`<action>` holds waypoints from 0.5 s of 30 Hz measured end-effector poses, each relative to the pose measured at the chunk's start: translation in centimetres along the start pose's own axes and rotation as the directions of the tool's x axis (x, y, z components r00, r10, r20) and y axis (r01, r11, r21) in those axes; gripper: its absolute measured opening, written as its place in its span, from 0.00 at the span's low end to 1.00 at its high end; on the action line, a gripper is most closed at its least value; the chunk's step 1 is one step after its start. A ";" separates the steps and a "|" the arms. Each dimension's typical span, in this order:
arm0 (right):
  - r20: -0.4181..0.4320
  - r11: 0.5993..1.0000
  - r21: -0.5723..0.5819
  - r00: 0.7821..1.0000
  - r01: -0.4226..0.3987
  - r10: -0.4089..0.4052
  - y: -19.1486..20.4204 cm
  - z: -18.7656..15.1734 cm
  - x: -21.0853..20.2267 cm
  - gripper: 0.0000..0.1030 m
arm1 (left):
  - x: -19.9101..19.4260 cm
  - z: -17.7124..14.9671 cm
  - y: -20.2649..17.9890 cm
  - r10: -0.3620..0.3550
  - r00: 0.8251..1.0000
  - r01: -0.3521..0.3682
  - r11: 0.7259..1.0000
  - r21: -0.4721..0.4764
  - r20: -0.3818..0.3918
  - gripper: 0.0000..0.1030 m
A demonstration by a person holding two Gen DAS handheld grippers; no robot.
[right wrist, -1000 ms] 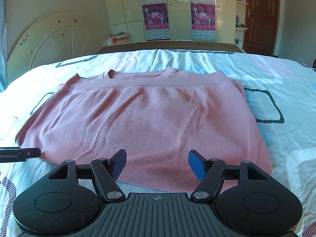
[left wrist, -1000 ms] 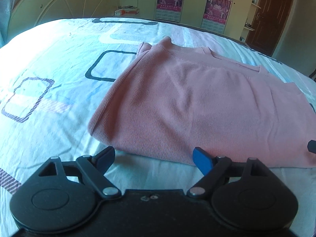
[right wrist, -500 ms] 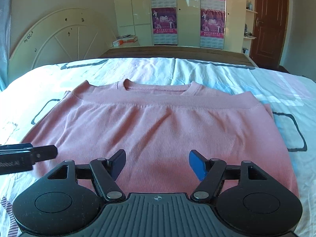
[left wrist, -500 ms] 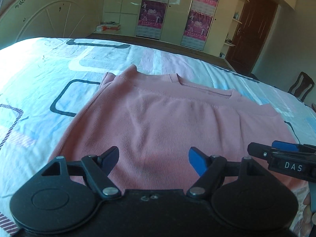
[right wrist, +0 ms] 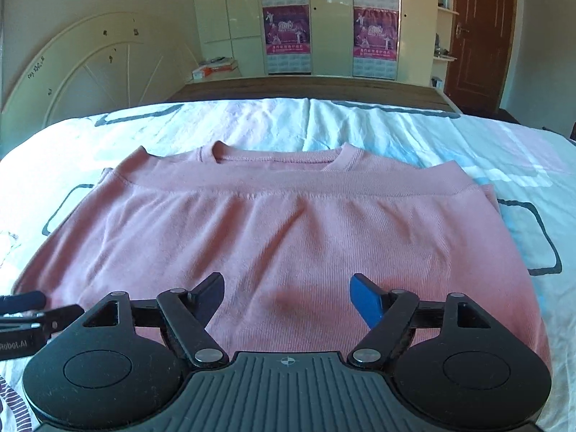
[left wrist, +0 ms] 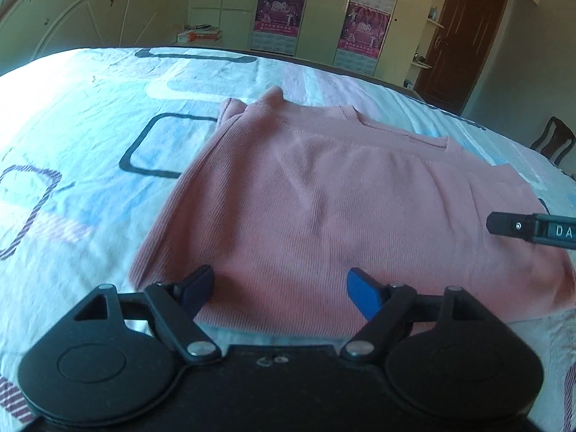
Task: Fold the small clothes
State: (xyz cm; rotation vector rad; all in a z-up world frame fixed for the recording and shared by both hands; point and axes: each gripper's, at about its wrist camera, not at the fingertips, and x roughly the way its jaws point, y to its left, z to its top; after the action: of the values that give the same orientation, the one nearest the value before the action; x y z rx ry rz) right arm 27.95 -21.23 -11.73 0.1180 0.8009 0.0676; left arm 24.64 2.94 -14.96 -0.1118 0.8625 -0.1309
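The left gripper (left wrist: 279, 286) has its fingers (left wrist: 363, 293) spread wide with nothing between them, poised over the near fold edge of the pink knit top (left wrist: 324, 208). The right gripper (right wrist: 288, 293) is the same: fingers (right wrist: 365, 298) spread apart, empty, over the near edge of the garment a little further to the right. Whether either pair touches the cloth cannot be told.

The pink knit top lies flat on the bed (right wrist: 414, 133), straight ahead of both grippers. It looks already folded once, the ribbed hem band (right wrist: 288, 187) lying across just short of the neckline (right wrist: 277, 158). As it lies now, its long axis runs left to right, across the line of both pairs of fingers. The left gripper sits nearer the garment's left edge and the right gripper nearer its right edge, so each has its own side; a next fold across the width would likely start from one of these sides.

Readable writing: the right gripper's side, seen from the left wrist view, shows the letters "DA" (left wrist: 563, 231), cut off at the frame edge; the left gripper's side, seen from the right wrist view, shows "Robot.AI" (right wrist: 14, 345), its beginning cut off. The posters (right wrist: 286, 28) on the wardrobe doors carry print too small to read.
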 end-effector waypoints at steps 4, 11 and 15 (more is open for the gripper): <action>-0.010 1.000 -0.007 1.000 -0.019 0.019 0.7 -0.1 0.2 0.80 | -1.2 -0.8 1.2 -0.023 0.999 0.020 0.998 -0.058 -0.043 0.77; -0.026 0.999 -0.010 0.999 -0.040 0.039 1.6 -0.3 0.6 0.80 | -1.4 -1.9 2.4 -0.088 0.993 0.076 0.986 -0.149 -0.079 0.80; -0.031 0.998 -0.030 0.998 -0.049 0.049 2.0 -0.3 0.6 0.80 | -0.3 -1.1 2.2 -0.110 0.992 0.099 0.982 -0.162 -0.058 0.90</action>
State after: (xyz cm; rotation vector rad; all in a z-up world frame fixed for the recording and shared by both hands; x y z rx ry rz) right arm 28.12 -19.12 -12.10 0.1080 0.8273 0.1281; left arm 23.72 5.07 -15.77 -0.3038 0.9334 -0.1648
